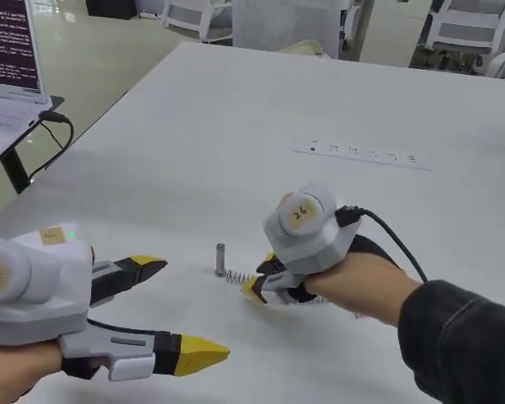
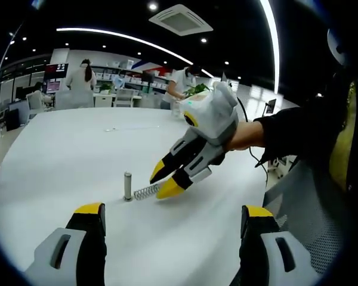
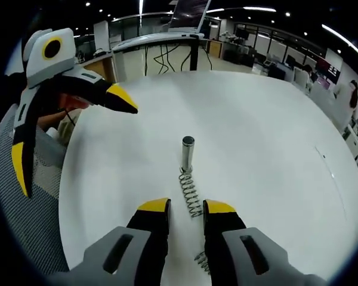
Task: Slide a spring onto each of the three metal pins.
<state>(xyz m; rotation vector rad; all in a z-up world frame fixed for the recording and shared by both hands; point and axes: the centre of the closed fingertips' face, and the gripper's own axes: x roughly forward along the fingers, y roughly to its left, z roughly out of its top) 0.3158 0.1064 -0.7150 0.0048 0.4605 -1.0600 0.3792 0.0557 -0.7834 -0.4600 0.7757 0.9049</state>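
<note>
One short metal pin (image 1: 220,258) (image 3: 187,153) (image 2: 127,185) stands upright on the white table (image 1: 236,126). A small spring (image 1: 234,276) (image 3: 190,190) (image 2: 145,191) lies flat on the table, one end against the pin's base. Its other end lies between the tips of my right gripper (image 1: 254,290) (image 3: 186,208) (image 2: 162,182), whose jaws are low over the table, a little wider apart than the spring. A second bit of coil (image 3: 201,260) shows further back between those jaws. My left gripper (image 1: 175,307) (image 2: 173,214) (image 3: 71,134) hovers wide open to the pin's left, holding nothing.
A flat white strip with small markings (image 1: 362,154) lies further back on the table. A laptop (image 1: 8,50) sits on a side stand at the far left with cables hanging down. Chairs (image 1: 198,17) stand beyond the table. A black cable (image 1: 396,240) trails from the right gripper.
</note>
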